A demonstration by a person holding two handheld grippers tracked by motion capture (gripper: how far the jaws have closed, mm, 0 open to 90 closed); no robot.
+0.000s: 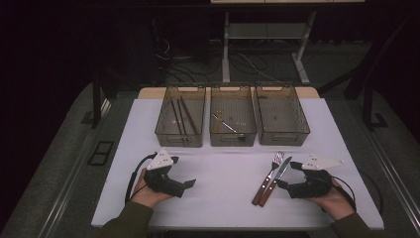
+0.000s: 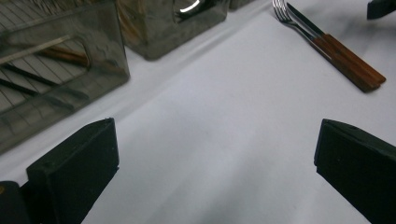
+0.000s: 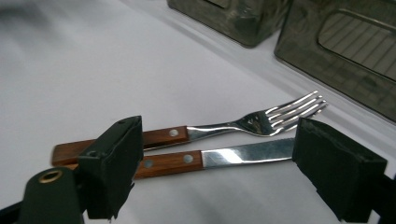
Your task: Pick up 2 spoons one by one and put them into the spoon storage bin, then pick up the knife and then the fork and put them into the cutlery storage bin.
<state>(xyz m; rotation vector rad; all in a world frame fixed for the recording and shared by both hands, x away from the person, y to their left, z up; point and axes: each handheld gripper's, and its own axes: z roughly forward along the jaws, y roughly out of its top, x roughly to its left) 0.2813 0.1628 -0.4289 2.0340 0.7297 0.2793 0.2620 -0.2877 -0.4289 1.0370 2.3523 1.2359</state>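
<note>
A fork (image 1: pixel 273 168) and a knife (image 1: pixel 279 173), both with brown wooden handles, lie side by side on the white table (image 1: pixel 223 198), right of centre. My right gripper (image 1: pixel 290 175) stands open just right of them. In the right gripper view its jaws flank the knife (image 3: pixel 233 156) and the fork (image 3: pixel 252 122) without pressing on either. My left gripper (image 1: pixel 187 185) rests low on the left of the table, pointing right, open, with bare cloth between its fingers (image 2: pixel 74 172). The left gripper view has the fork (image 2: pixel 292 21) and knife (image 2: pixel 343 56) farther off.
Three wire baskets stand in a row at the back. The left basket (image 1: pixel 179 141) holds dark sticks, the middle basket (image 1: pixel 233 142) a metal utensil, and the right basket (image 1: pixel 283 141) looks bare inside. A frame and cables sit on the floor behind the table.
</note>
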